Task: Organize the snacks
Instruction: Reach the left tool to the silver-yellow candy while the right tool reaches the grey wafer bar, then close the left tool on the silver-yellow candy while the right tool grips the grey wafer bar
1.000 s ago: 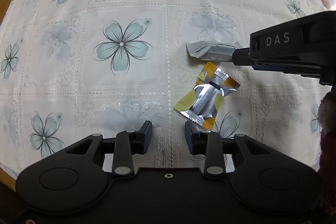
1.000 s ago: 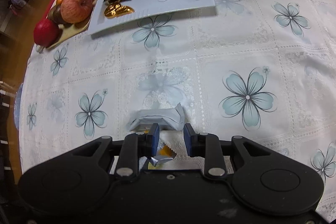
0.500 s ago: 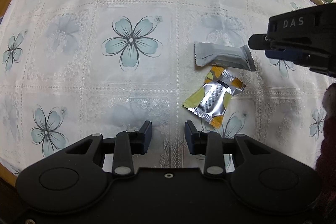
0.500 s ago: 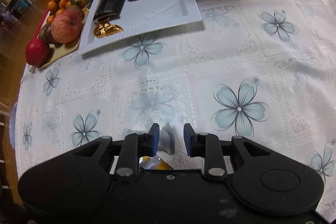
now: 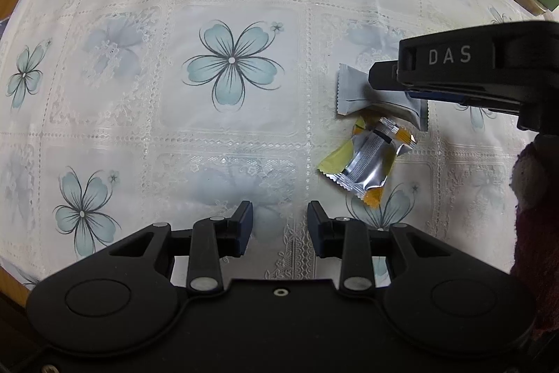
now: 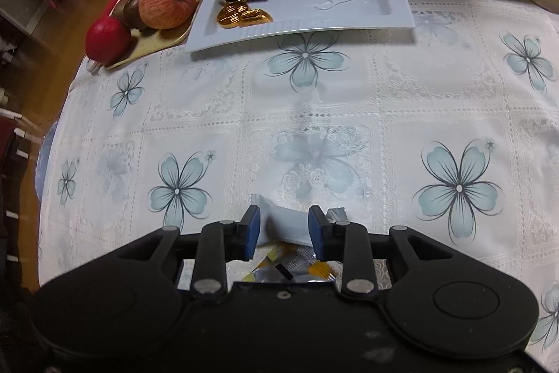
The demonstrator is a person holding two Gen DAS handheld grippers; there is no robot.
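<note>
Between my right fingers: the white packet (image 6: 284, 224) lies flat on the bench (image 6: 349, 100), its long axis running across the gap from one blue pad to the other, so the pads face its two ends, not its flat sides.
Right gripper (image 6: 283, 228): partly open, its jaws have just been opening; the packet sits between the pads, but I see no pinch on it and cannot tell whether a pad touches it.
Left gripper (image 5: 279, 222): half open, holding nothing, pointing straight down at bare cloth.
Nearer hand: the right by far; from the left wrist view the white packet (image 5: 377, 100) lies up and to the right of my left fingers, with the right gripper (image 5: 380, 81) over it.
Second snack: the silver-and-yellow packet (image 5: 367, 159) lies touching the white one on its near side, closer to the left gripper, long axis slanted.
Goal, as I judge it: the white tray (image 6: 349, 9), well apart at the far edge.
Change: half a second ago the right pads stood closer together with only the packet's end between them; now they straddle its body. The left gripper's gap is unchanged.
</note>
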